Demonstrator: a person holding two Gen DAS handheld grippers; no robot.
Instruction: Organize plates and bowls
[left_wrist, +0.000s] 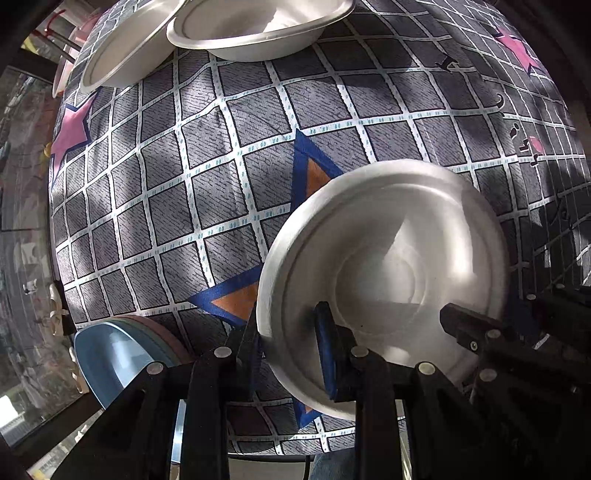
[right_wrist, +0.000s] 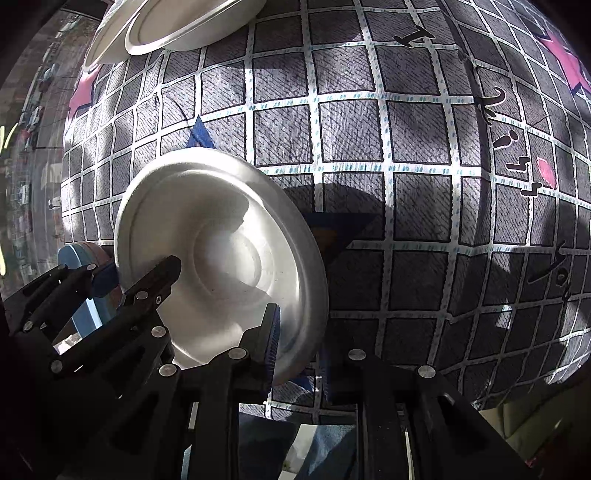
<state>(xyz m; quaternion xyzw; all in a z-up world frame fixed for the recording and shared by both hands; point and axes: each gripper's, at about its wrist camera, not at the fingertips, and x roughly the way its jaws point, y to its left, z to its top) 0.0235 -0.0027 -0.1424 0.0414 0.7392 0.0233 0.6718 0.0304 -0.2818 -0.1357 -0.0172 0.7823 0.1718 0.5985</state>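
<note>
Left wrist view first: at the bottom centre the left gripper (left_wrist: 288, 347) is seen pinching the near rim of a white bowl (left_wrist: 384, 288), one blue-padded finger inside the bowl and the other outside its wall. From the lower right of that frame the right gripper (left_wrist: 465, 325) is seen reaching over the same bowl. In the right wrist view the right gripper (right_wrist: 299, 350) is shown with its fingers parted, the bowl's (right_wrist: 221, 258) rim lying between them; whether the pads press on it cannot be told. The bowl is held tilted above the checked tablecloth (left_wrist: 207, 177), lower centre of the table. At the lower left of the left wrist view a stack of plates (left_wrist: 122, 354) is made out at the table's edge, blue on top and brownish beneath. Farther off, at the top of the frame, a second white bowl (left_wrist: 258, 33) is seen resting just beside a white plate (left_wrist: 122, 55)
</note>
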